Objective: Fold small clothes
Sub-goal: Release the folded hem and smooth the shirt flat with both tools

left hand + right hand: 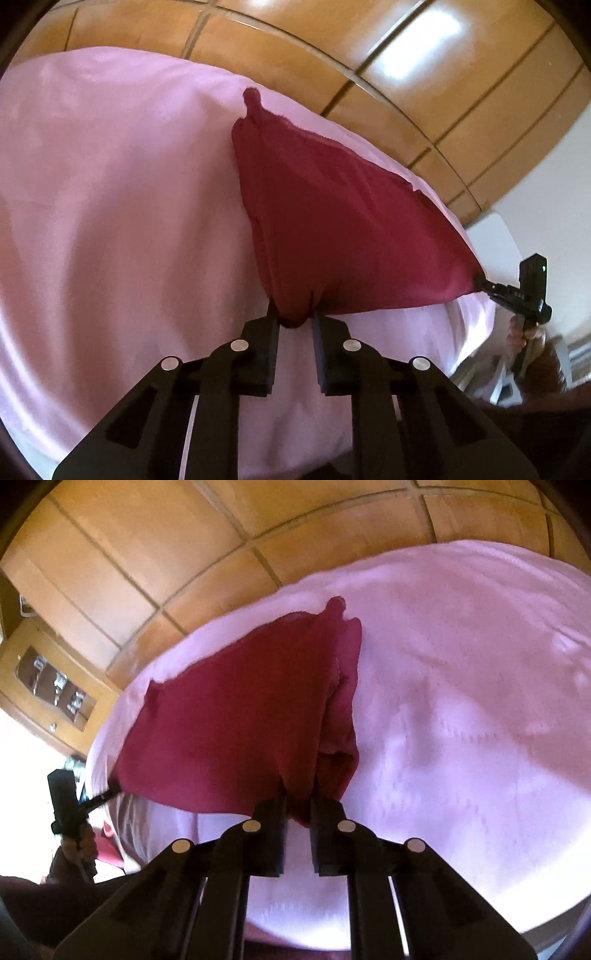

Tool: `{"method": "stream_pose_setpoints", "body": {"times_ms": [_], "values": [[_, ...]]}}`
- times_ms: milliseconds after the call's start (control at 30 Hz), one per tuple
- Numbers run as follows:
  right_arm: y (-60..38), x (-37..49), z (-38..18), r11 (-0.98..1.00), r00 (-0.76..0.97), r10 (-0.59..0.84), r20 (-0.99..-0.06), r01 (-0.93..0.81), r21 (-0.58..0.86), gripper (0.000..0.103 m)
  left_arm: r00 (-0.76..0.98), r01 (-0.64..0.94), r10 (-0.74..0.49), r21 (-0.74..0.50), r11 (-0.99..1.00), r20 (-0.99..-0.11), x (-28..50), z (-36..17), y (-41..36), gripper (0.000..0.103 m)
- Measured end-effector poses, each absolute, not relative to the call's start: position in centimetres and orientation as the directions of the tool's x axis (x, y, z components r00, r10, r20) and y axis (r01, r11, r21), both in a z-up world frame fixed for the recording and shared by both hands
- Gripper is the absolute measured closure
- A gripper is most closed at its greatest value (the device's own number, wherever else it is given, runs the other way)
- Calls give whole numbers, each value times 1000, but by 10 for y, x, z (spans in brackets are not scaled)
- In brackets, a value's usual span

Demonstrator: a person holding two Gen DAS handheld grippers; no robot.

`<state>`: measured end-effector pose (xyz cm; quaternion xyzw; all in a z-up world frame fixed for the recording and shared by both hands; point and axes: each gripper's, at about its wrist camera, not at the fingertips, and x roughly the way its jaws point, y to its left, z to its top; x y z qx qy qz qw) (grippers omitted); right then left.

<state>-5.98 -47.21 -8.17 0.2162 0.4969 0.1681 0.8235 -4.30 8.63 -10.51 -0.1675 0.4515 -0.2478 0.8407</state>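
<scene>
So both sets of jaws are clamped down on cloth here. The left gripper (pixel 295 319) has its black jaws pinching a bunched corner of the dark red fabric garment (pixel 332 221), with the cloth squeezed into a little wad right between the pads. Same deal on the other side: the right gripper (pixel 298 805) is pinching its own gathered corner of that garment (pixel 229 723), jaws closed in tight on the bundle.

From the left wrist view you can also spot the right gripper (pixel 482 281) way off at the garment's far corner, with the person's hand (pixel 524 334) wrapped around its handle. The right wrist view shows the mirror of that, the left gripper (pixel 110 792) biting the opposite corner.

The garment is stretched out between the two grips, pulled fairly taut along the near edge, and hanging just above the pink bedsheet (pixel 110 203). Its far end narrows to a small knobby tip that points away from the cameras. On the right gripper's side the cloth doubles up into a few loose folds.

Past the bed (pixel 480 701) there's a floor of big terracotta-orange tiles (pixel 424 66), and a wooden cabinet (pixel 48 686) with a glass door sits off to the side in the right wrist view.
</scene>
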Motion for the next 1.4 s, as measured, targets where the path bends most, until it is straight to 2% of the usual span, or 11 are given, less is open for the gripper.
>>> {"method": "stream_pose_setpoints", "body": {"times_ms": [200, 267, 333, 467, 633, 933, 1000, 1067, 1100, 1200, 1400], "values": [[-467, -72, -107, 847, 386, 491, -781, -2, 531, 94, 417, 245, -556, -501, 830, -719, -62, -117, 88, 87], [-465, -66, -101, 847, 392, 490, -778, -4, 532, 90, 432, 229, -551, -505, 832, -714, -62, -112, 90, 82], [-464, -60, -87, 885, 432, 426, -795, -15, 466, 66, 479, 205, -545, -516, 832, -688, -57, -100, 96, 77], [-460, -38, -61, 905, 521, 379, -765, -37, 423, 54, 582, 192, -523, -519, 833, -622, -47, -78, 107, 77], [-417, 10, -59, 923, 547, 365, -754, -105, 371, 39, 620, 230, -496, -464, 856, -608, -10, -64, 71, 77], [-399, 83, -97, 966, 530, 245, -812, -62, 251, 39, 619, 194, -395, -355, 915, -679, 70, -78, 14, 77], [-407, 90, -114, 980, 518, 182, -836, -30, 195, 43, 613, 129, -306, -289, 948, -729, 88, -94, 11, 77], [-423, 91, -130, 968, 520, 213, -827, 3, 252, 44, 584, 57, -233, -248, 967, -778, 102, -115, 16, 81], [-427, 90, -132, 960, 532, 230, -815, 12, 279, 45, 573, 30, -237, -268, 963, -785, 108, -125, 22, 90], [-430, 82, -135, 959, 565, 227, -793, 14, 285, 44, 594, -7, -281, -354, 935, -754, 109, -128, 42, 92], [-420, 81, -137, 970, 592, 193, -782, 6, 243, 43, 641, 14, -204, -255, 967, -740, 81, -98, 30, 92]]}}
